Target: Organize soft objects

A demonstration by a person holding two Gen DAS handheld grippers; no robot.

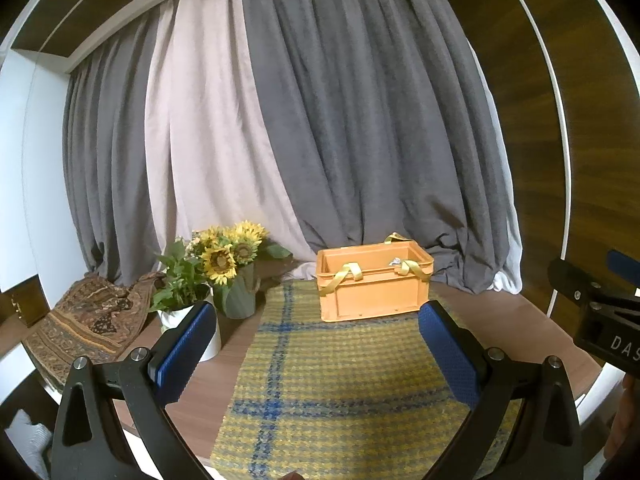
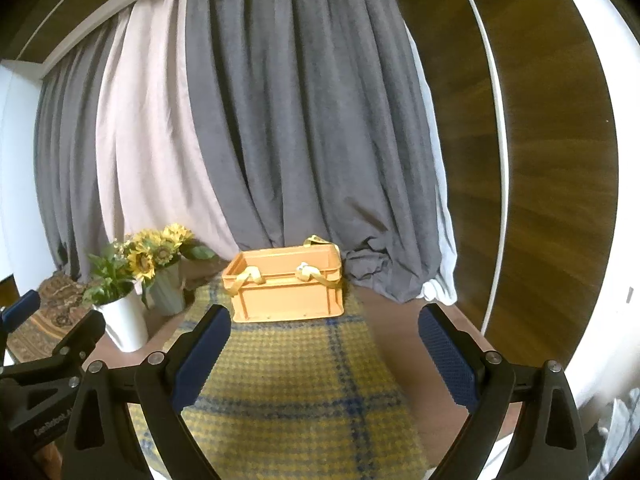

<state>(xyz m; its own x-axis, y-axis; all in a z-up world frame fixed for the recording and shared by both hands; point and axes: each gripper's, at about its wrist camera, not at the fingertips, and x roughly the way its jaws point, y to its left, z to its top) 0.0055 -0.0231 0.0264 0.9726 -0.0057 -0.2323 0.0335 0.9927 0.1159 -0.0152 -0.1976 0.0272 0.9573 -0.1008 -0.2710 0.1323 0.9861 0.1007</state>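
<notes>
Left gripper (image 1: 316, 344) and right gripper (image 2: 324, 344) are held wide apart, nothing gripped. Orange crate (image 1: 374, 286) with yellow ribbon (image 1: 348, 274) draped over its rim is set at far end of plaid mat (image 1: 332, 392); sunflowers (image 1: 228, 254) at left.

Light: soft, even, dim indoor daylight.
Shadows: faint, beside the orange crate (image 1: 374, 286).
Glare: none.
Distortion: strong fisheye bending, black corners.
Focus: centre sharp; wood panel (image 2: 540, 184) at right edge smeared.

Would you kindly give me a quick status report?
Both hand-held grippers open, empty. Orange crate on plaid cloth, yellow straps draped over rim. Path clear.
</notes>
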